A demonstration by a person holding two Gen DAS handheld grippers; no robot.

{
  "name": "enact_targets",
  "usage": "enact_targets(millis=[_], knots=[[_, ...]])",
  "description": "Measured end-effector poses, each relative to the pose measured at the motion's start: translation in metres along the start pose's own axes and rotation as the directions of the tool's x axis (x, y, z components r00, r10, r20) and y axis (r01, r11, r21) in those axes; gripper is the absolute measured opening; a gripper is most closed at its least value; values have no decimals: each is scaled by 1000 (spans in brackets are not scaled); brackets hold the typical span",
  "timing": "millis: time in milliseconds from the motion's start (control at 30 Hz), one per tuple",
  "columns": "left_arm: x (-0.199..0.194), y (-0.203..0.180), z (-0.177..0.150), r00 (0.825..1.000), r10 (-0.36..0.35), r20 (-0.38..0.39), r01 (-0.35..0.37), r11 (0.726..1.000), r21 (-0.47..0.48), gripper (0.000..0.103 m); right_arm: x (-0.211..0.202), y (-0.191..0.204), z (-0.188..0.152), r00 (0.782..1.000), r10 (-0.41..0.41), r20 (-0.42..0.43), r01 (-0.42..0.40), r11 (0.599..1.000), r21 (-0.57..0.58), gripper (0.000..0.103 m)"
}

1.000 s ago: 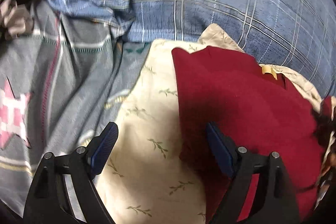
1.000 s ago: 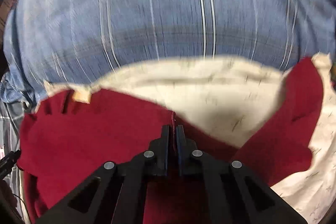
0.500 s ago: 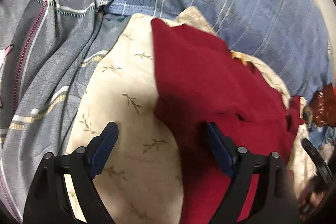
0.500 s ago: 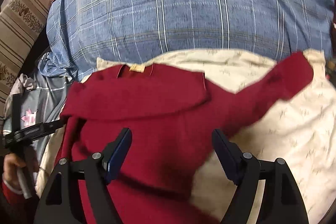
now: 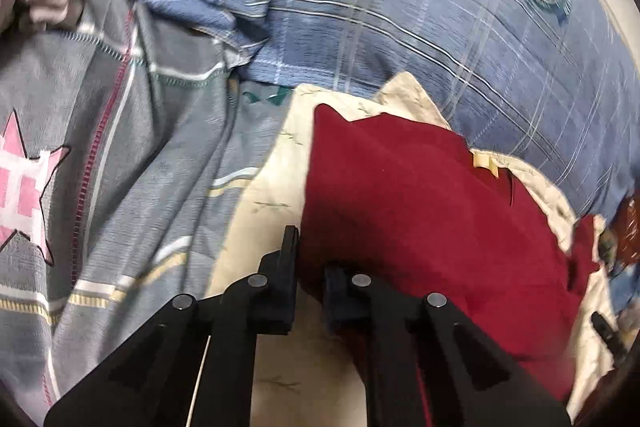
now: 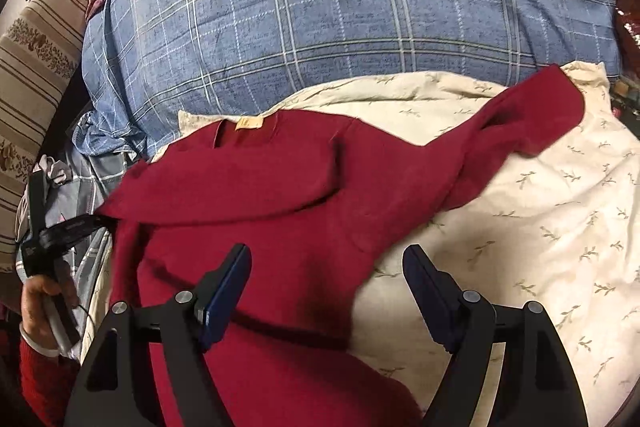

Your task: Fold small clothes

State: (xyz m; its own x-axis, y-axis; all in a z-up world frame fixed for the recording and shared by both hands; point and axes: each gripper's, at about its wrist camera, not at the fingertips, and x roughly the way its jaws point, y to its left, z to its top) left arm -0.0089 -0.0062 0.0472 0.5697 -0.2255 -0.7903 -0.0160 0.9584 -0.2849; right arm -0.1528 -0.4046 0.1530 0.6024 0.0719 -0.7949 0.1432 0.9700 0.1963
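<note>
a: where's the top (image 6: pixel 288 211)?

b: spread on the cream sheet (image 6: pixel 540 219), collar toward the blue plaid pillow (image 6: pixel 360 7), one sleeve (image 6: pixel 532 123) flung out to the side.

a: how will it handle?

b: soft, light, limp knit, i'd guess; it will sag and drag. take it by hems or cuff.

a: grippers?

b: left gripper (image 5: pixel 308 267) clenched on the top's near edge. right gripper (image 6: pixel 326 291) released, hovering, nothing between its pads.

left gripper (image 5: pixel 308 267) points steeply down, its jaws drawn together. right gripper (image 6: pixel 326 291) hovers with jaws spread wide, nothing between them.
</note>
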Motion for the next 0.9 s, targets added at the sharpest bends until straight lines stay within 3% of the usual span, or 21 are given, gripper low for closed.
enact_targets(millis=[167, 200, 233, 300, 433, 533, 700, 833, 900], knots=[[7, 7, -8, 998, -25, -51, 22, 998, -64, 11, 0, -18, -8, 997, -64, -31, 64, 998, 5, 80], [5, 4, -12, 997, -27, -66, 24, 998, -50, 19, -3, -22, -11, 998, -61, -34, 61, 998, 11, 80], [3, 4, -16, 997, -25, -79, 22, 999, -39, 35, -8, -26, -15, 998, -55, -39, 56, 998, 14, 80], [-10, 0, -27, 994, -46, -98, 44, 999, -26, 56, -14, -33, -22, 998, -48, -51, 48, 999, 8, 83], [-44, -9, -56, 993, -93, -76, 95, 995, 23, 69, -28, -45, -45, 995, -27, -95, 25, 1000, -13, 87], [-61, -18, -92, 989, -99, -108, 108, 991, 78, 73, -32, -53, -62, 990, 21, -137, -22, 1000, -9, 87], [-73, -29, -154, 972, -75, -225, 109, 984, 144, 73, -31, -62, -93, 979, 58, -193, -56, 998, 18, 87], [-78, -45, -181, 977, -17, -212, 69, 968, 241, 74, -36, -57, -110, 979, 92, -183, -92, 996, 11, 87], [-76, -54, -191, 984, 27, -174, 28, 953, 302, 76, -35, -51, -115, 978, 103, -181, -108, 994, -15, 79]])
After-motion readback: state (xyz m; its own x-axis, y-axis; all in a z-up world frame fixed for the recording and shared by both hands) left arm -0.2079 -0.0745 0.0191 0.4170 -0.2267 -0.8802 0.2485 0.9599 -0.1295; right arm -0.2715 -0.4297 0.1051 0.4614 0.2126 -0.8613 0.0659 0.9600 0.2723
